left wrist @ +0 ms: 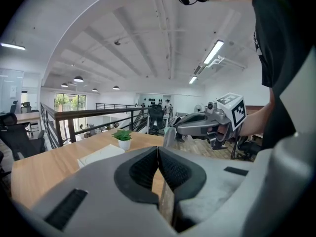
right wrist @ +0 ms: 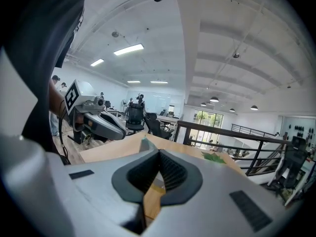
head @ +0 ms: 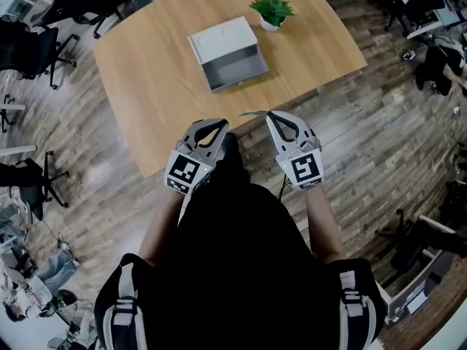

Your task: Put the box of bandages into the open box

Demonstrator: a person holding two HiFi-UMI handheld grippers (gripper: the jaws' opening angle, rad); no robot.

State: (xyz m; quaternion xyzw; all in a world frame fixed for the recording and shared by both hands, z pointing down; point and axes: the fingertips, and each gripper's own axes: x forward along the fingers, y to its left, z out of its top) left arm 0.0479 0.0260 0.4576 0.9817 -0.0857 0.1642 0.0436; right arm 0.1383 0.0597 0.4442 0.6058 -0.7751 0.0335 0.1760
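Observation:
The open white box (head: 235,70) lies on the wooden table (head: 146,86), lid folded back toward the far side; it also shows as a pale slab (left wrist: 101,154) in the left gripper view. My right gripper (head: 267,115) hovers off the table's near edge, shut on a thin pale grey-green box of bandages (head: 252,113). That box juts past its tips (left wrist: 169,135) (right wrist: 145,143). My left gripper (head: 222,123) is held beside it at the same height, jaws pressed together with nothing between them (left wrist: 158,150).
A small potted plant (head: 271,9) stands just right of the open box. Office chairs (head: 33,49) ring the table's left side, and more chairs and desks (head: 430,20) sit at the right. Wood flooring lies between me and the table.

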